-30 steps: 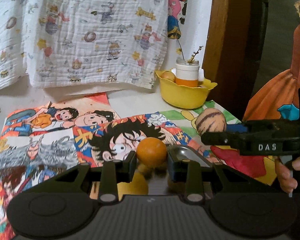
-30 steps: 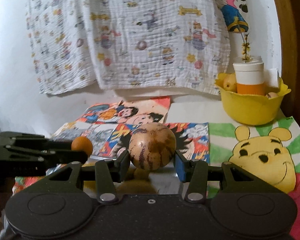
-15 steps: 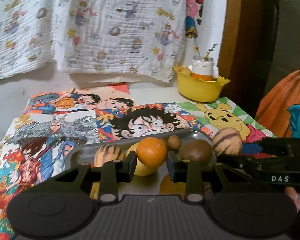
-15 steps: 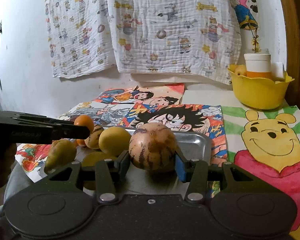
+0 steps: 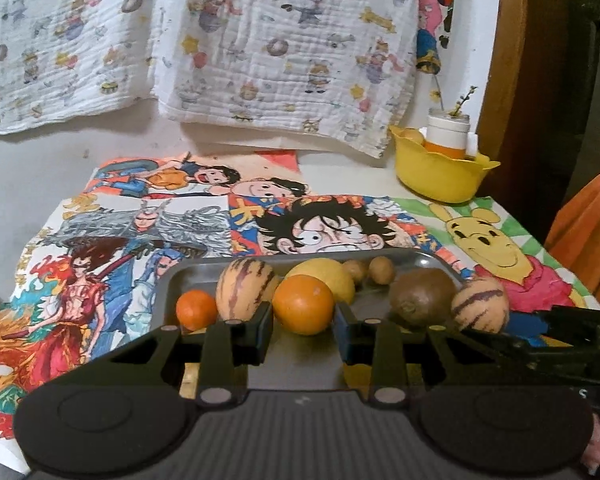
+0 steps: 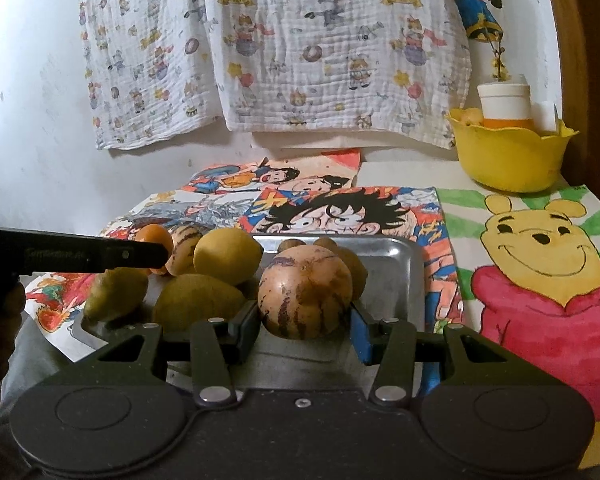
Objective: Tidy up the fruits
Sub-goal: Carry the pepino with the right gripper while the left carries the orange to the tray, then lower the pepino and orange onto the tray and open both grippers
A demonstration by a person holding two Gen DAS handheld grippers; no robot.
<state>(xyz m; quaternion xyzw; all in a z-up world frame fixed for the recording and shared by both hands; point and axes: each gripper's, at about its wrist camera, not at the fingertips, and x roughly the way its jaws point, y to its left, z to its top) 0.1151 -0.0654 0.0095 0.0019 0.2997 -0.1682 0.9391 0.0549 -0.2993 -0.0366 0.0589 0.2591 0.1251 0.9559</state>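
Observation:
My left gripper (image 5: 303, 320) is shut on an orange (image 5: 303, 303) over the near part of a metal tray (image 5: 180, 276). On the tray lie a small orange (image 5: 196, 309), a striped melon (image 5: 242, 289), a lemon (image 5: 328, 276), two small brown fruits (image 5: 382, 269) and a kiwi (image 5: 422, 296). My right gripper (image 6: 305, 322) is shut on a second striped melon (image 6: 305, 291) above the tray (image 6: 384, 250). In the right wrist view, two yellow-green fruits (image 6: 198, 302) and the lemon (image 6: 228, 255) lie left of it. The left gripper's finger (image 6: 100, 255) comes in from the left.
Cartoon-print mats (image 5: 148, 216) cover the table under the tray. A yellow bowl (image 5: 440, 176) with a white and orange jar stands at the back right by a wooden frame. A printed cloth (image 5: 260, 40) hangs on the wall behind. An orange sleeve (image 5: 580, 232) shows at the right.
Both grippers have drawn back and sunk, each still holding its fruit. The tray with its fruits has come fully into both views.

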